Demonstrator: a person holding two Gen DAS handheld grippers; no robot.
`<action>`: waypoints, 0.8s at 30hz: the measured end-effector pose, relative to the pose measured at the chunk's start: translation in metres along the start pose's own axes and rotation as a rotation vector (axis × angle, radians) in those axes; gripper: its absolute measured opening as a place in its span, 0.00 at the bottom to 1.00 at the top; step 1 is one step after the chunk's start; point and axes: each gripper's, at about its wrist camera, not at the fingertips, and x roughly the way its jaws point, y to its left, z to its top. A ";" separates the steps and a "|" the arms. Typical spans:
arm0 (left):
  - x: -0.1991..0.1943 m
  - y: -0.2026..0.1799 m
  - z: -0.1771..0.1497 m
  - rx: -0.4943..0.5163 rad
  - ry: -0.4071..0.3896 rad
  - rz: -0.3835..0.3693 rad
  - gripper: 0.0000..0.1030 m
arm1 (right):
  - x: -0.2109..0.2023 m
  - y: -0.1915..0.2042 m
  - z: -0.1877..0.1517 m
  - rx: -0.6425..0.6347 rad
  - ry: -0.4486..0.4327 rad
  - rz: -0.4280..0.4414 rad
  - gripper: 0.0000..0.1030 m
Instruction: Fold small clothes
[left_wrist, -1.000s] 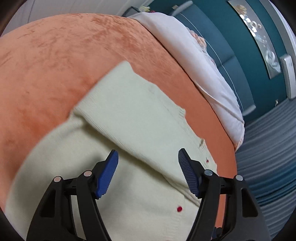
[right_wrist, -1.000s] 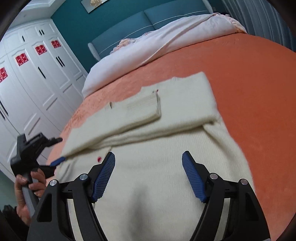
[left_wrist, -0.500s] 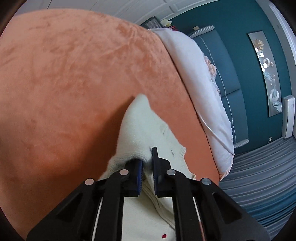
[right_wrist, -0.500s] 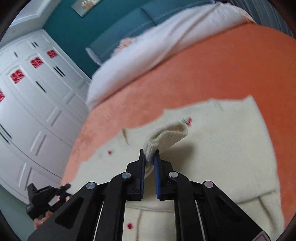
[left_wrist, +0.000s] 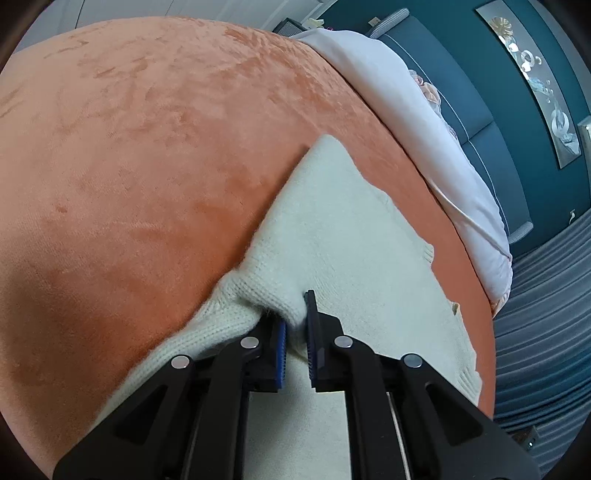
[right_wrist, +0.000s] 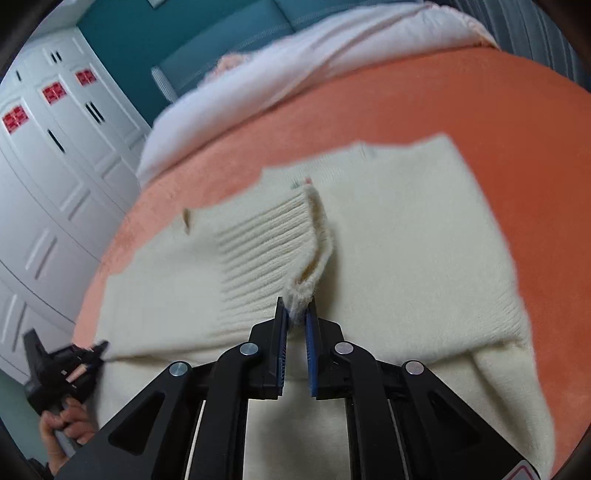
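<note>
A bedroom with teal walls and white wardrobes (right_wrist: 55, 155): on the orange bedspread (left_wrist: 147, 147) lies a cream knitted cardigan (right_wrist: 406, 240), spread flat below the pale duvet (left_wrist: 424, 122). The left gripper (left_wrist: 294, 325), jaws nearly closed, pinches a bunched fold at the garment's edge. The right gripper (right_wrist: 295, 317), likewise nearly closed, pinches the ribbed sleeve cuff (right_wrist: 273, 236) lying across the body. The cardigan's long axis appears to run from the person towards the duvet, one corner pointing that way. The fold would likely go best with both grips held firm and carried together, level, so the knit neither stretches nor drags.
</note>
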 end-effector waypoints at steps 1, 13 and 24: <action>0.000 -0.001 -0.001 0.019 -0.008 0.002 0.09 | -0.001 -0.008 -0.001 0.031 -0.014 0.029 0.06; 0.000 0.007 -0.012 0.069 -0.085 -0.045 0.10 | 0.027 0.062 0.009 -0.252 0.033 -0.135 0.14; -0.088 0.015 -0.036 0.187 -0.015 0.028 0.66 | -0.153 -0.005 -0.063 -0.066 -0.095 -0.087 0.58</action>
